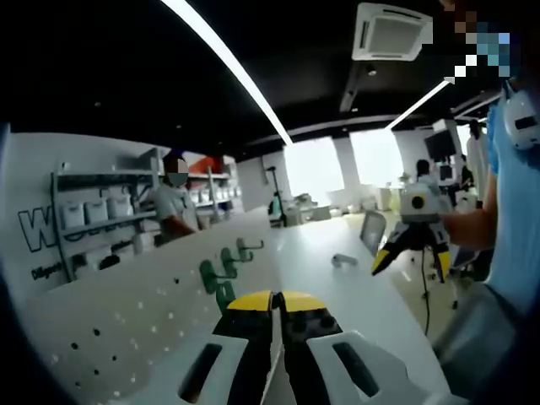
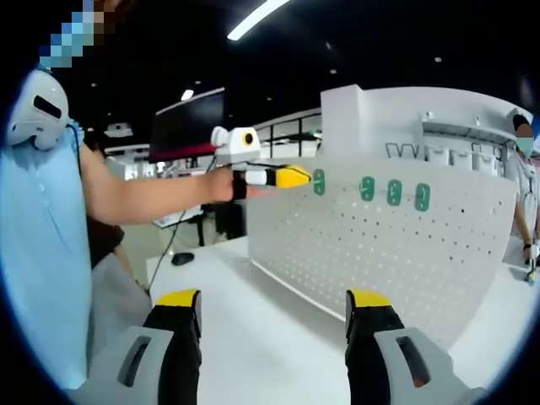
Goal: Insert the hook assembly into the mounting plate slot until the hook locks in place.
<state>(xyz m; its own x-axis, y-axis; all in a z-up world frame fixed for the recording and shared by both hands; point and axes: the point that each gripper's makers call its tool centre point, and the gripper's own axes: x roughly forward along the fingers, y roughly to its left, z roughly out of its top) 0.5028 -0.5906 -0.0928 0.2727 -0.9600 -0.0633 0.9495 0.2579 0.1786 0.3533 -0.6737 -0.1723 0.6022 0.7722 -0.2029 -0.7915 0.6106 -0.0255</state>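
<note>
A white pegboard mounting plate [image 1: 126, 321] [image 2: 380, 253] stands upright on the white table [image 1: 337, 287]. Three green hooks [image 2: 394, 191] hang in a row near its top, seen as [image 1: 228, 260] in the left gripper view. My left gripper [image 1: 274, 297] [image 2: 295, 177] is shut, its yellow tips against the board's upper part, with a fourth green hook [image 2: 318, 181] [image 1: 224, 295] at the tips. My right gripper [image 2: 272, 299] [image 1: 412, 257] is open and holds nothing, well back from the board.
The person holding the grippers [image 2: 42, 253] stands at the table's side. Another person [image 1: 177, 202] stands behind the board by shelves of white containers [image 1: 101, 211]. A small grey object [image 1: 342, 260] lies on the table; a dark mouse-like item [image 2: 181, 258] sits further off.
</note>
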